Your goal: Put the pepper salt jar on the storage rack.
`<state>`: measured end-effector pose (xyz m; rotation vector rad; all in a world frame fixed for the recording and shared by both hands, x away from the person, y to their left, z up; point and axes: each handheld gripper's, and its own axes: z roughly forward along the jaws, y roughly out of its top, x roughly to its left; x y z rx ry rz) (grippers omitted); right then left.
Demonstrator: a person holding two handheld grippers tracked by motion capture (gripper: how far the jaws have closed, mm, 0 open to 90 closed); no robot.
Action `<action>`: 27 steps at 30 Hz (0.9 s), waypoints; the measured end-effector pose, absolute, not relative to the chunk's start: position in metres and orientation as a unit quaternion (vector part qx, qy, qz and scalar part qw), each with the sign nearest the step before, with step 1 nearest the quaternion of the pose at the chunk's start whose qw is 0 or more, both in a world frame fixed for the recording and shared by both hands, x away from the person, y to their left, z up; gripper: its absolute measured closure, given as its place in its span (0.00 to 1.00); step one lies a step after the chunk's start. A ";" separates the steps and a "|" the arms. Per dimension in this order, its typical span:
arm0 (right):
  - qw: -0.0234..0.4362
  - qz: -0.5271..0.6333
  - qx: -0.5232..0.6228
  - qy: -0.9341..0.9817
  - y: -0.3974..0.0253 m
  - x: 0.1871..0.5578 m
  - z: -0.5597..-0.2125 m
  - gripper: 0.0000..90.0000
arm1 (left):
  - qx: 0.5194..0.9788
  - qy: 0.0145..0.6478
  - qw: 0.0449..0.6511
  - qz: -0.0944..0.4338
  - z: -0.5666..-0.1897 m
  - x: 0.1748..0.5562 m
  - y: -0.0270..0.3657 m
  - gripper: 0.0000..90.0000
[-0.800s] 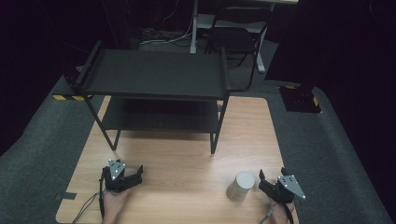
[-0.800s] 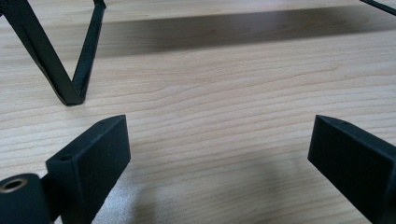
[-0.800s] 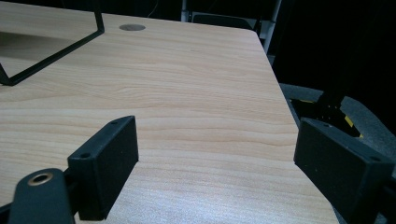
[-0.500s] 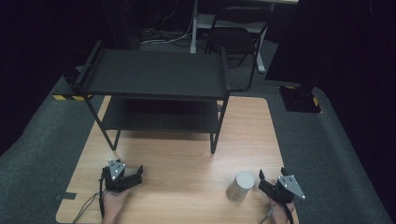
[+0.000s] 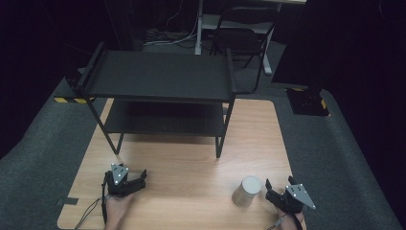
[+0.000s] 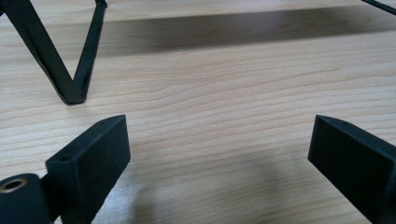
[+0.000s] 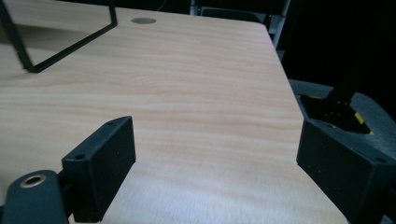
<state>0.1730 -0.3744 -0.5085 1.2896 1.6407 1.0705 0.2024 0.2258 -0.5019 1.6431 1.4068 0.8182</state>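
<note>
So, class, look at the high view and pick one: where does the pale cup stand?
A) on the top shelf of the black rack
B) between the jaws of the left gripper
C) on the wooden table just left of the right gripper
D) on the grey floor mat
C: the pale cup stands upright on the wooden table, close beside the right gripper, whose jaws are open and hold nothing.
</note>
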 end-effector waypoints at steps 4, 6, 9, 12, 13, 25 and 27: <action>0.358 0.430 0.507 0.656 -0.386 0.160 -0.503 0.11 | 0.650 0.556 0.404 0.324 -0.502 0.202 0.226 0.06; 0.347 0.436 0.503 0.661 -0.390 0.154 -0.502 0.11 | 0.650 0.556 0.404 0.324 -0.502 0.202 0.226 0.06; 0.325 0.450 0.491 0.672 -0.397 0.139 -0.501 0.10 | 0.651 0.556 0.403 0.325 -0.502 0.202 0.225 0.06; 0.313 0.461 0.478 0.679 -0.399 0.134 -0.501 0.09 | 0.650 0.556 0.403 0.325 -0.502 0.202 0.225 0.06; 0.302 0.468 0.462 0.690 -0.399 0.131 -0.500 0.09 | 0.651 0.556 0.402 0.325 -0.502 0.202 0.225 0.06; 0.245 0.510 0.385 0.729 -0.379 0.149 -0.495 0.09 | 0.652 0.557 0.400 0.324 -0.501 0.203 0.225 0.06; 0.245 0.512 0.383 0.729 -0.372 0.155 -0.494 0.09 | 0.652 0.557 0.401 0.324 -0.501 0.203 0.225 0.06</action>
